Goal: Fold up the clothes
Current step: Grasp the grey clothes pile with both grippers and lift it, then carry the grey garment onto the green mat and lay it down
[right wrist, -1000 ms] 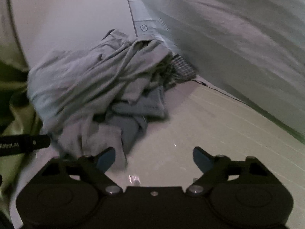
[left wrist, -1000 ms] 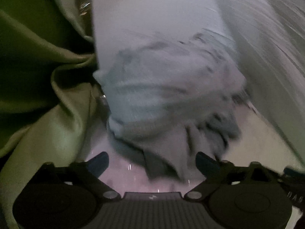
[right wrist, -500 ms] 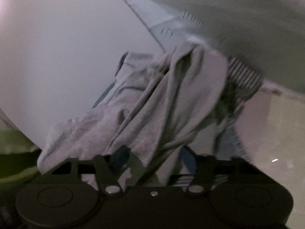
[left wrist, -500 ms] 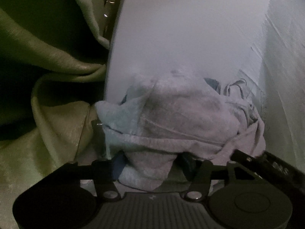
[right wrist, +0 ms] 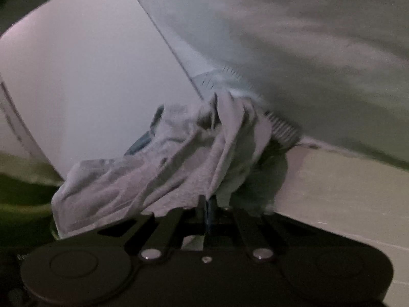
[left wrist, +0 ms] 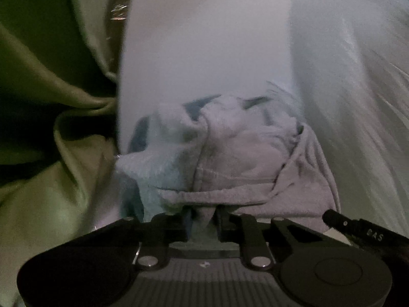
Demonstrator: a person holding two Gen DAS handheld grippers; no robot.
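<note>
Because both pairs of tongs have just been closing with cloth between them, each now pinches the same crumpled grey garment (left wrist: 237, 158): the left tongs (left wrist: 203, 216) grip a fold near its hem, and the right tongs (right wrist: 207, 204) are pressed nearly flat together on a thin edge of the fabric. Holding two separate spots along the lower edge looks like the start of lifting and spreading the piece, so the judgement is that folding proper has not yet begun. The garment sits bunched in a heap on the pale counter (right wrist: 345, 186), pushed up against a smooth white panel (right wrist: 89, 81) behind it, with a bluish lighter cloth (left wrist: 163, 168) tangled into its left side in the left wrist view; whether that is a second item or the garment's inside cannot be told. A striped ribbed strip (right wrist: 282, 128) peeks out at the heap's far right. A large pale sheet (right wrist: 294, 51) drapes down on the right, and an olive-green curtain (left wrist: 51, 102) hangs in folds on the left. As for writing, the end of the other tool (left wrist: 363, 232) intrudes into the left wrist view carrying white letters that seem to read "GAS" or similar, upside down and partly cut off; no garment label is legible.
</note>
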